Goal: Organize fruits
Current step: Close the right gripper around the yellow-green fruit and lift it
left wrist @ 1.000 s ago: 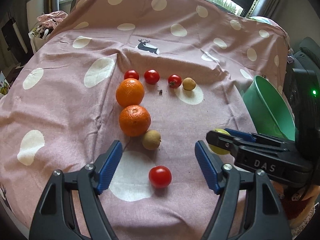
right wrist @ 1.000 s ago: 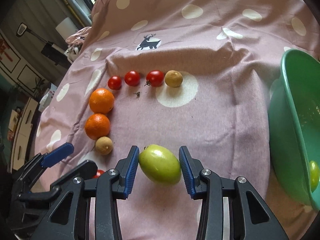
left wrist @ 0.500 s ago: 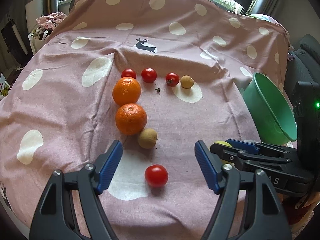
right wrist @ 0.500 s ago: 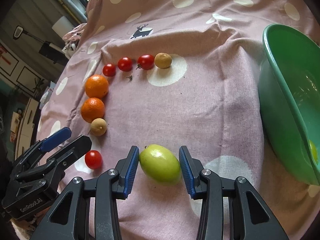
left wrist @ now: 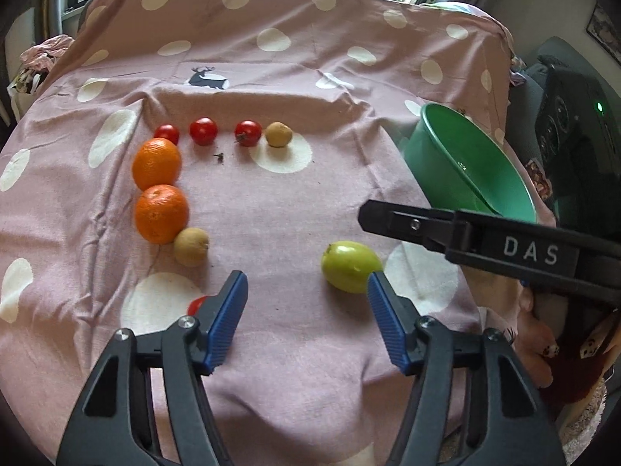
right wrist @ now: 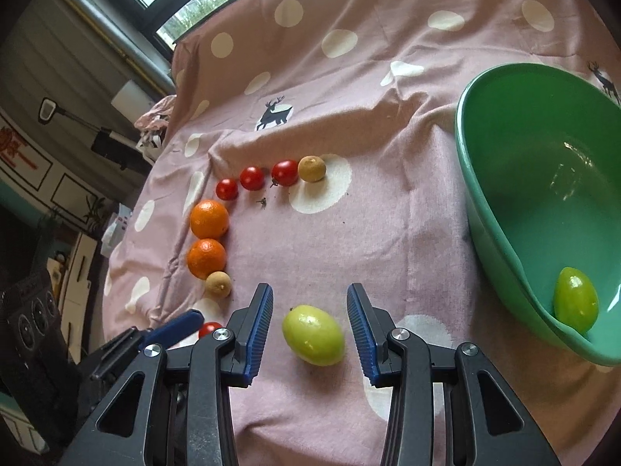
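Observation:
A green oval fruit [right wrist: 313, 334] lies on the pink spotted cloth [left wrist: 295, 209] between the fingers of my right gripper [right wrist: 310, 316]. That gripper is open, with a gap on each side of the fruit, and in the left wrist view its dark fingers [left wrist: 392, 220] hover above the fruit [left wrist: 351, 266]. My left gripper [left wrist: 308, 306] has its jaws closing with nothing between them. A red tomato [left wrist: 197, 305] peeks out behind its left finger. Two oranges [left wrist: 160, 188], three tomatoes [left wrist: 203, 131] and two small brown fruits [left wrist: 278, 134] form an L-shaped row.
A green plastic bowl [right wrist: 500, 209] stands tilted at the right edge of the cloth, with one more green fruit [right wrist: 576, 305] inside. A dark device [left wrist: 574, 124] with a green light sits beyond the bowl. Open cloth lies between the fruit row and the bowl.
The right gripper has drawn back from the green fruit, which now rests free on the cloth. The left gripper has shifted right, its jaws have narrowed, and the lone tomato has slipped behind its left finger.

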